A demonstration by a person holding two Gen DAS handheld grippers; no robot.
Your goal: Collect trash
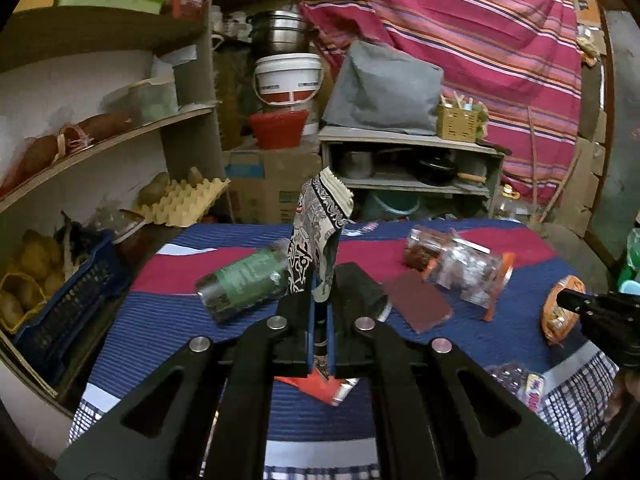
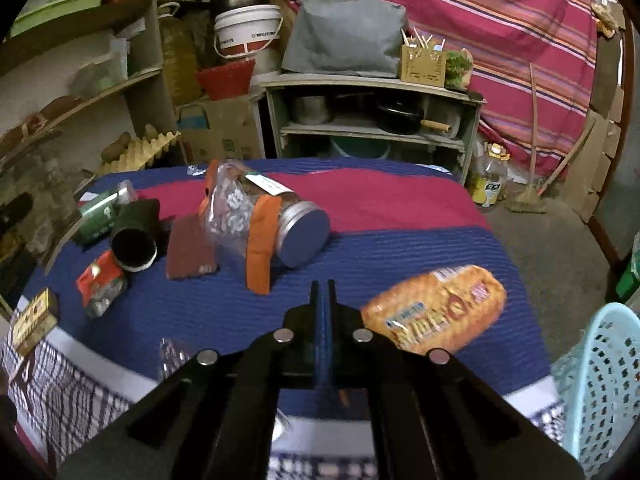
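Early going, I judge: the left hand-held gripper [image 1: 320, 296] clamps a patterned wrapper [image 1: 318, 236] above the bench [image 2: 400, 248], the right hand-held gripper [image 2: 324, 300] is pressed together empty, and an orange snack bag [image 2: 436, 308], red wrapper [image 2: 100, 280] and cardboard tube [image 2: 134, 240] remain, the blue basket [image 2: 608, 380] waiting near right.

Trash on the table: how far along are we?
Early. Nothing visibly binned; the basket's inside isn't shown. In hand: left gripper shut on the patterned wrapper, lifted. Right gripper shut, empty. Left: orange snack bag, green bottle, clear jar, red wrapper.
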